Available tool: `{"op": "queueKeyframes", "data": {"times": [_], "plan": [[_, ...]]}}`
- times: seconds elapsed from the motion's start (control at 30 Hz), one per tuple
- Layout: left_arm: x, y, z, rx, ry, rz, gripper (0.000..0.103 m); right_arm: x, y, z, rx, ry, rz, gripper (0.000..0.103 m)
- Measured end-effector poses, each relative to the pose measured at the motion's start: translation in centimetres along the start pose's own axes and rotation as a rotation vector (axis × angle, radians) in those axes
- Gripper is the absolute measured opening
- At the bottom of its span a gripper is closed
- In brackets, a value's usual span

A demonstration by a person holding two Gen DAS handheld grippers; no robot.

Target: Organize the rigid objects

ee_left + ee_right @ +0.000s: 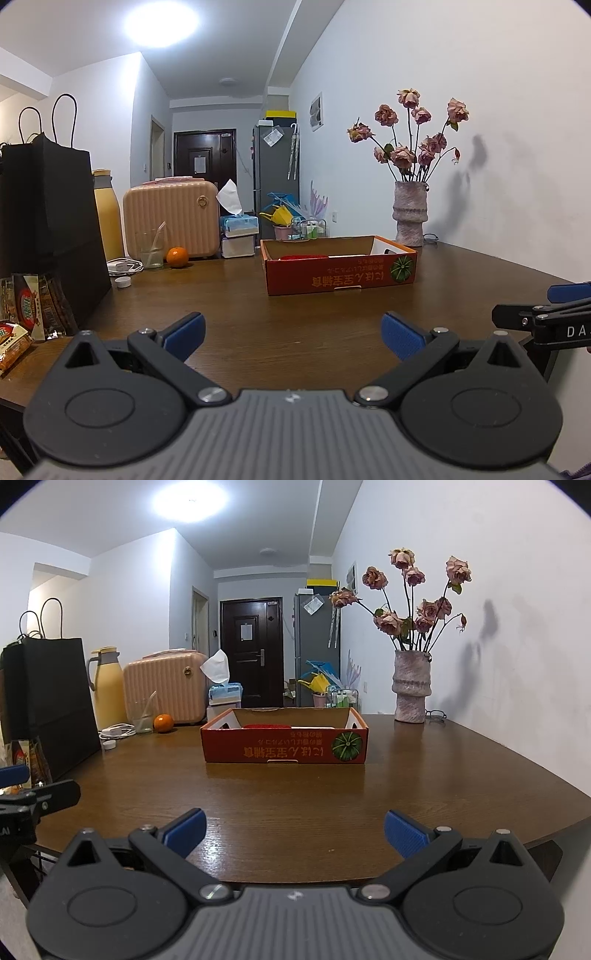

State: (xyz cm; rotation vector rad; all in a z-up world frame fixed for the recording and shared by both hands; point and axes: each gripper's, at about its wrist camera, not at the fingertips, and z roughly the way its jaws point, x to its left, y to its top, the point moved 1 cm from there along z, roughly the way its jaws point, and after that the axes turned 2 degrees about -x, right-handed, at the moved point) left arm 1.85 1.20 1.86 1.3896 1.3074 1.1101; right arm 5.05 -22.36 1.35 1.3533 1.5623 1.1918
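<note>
A shallow red cardboard box (340,275) (284,747) sits on the brown wooden table (295,325) (295,794). A red object (304,257) (266,726) and something white lie inside it, mostly hidden by the box wall. My left gripper (293,334) is open and empty, low over the table's near edge, well short of the box. My right gripper (294,832) is open and empty, also at the near edge. Each gripper shows at the side of the other's view.
A vase of dried roses (409,212) (412,686) stands at the back right by the wall. At the left are a black paper bag (48,229) (48,701), snack packets (29,306), an orange (177,256) (163,723), a glass (149,249), a charger, a yellow flask and a pink case (170,218).
</note>
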Motion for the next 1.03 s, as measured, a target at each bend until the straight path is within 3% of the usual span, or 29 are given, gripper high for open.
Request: {"op": "queueKeyframes", "data": {"times": [1.03], "plan": [[-0.16, -0.61, 0.41, 0.027, 0.002, -0.004, 0.103, -0.08, -0.46, 0.69, 0.018, 0.001, 0.023, 0.103]]}}
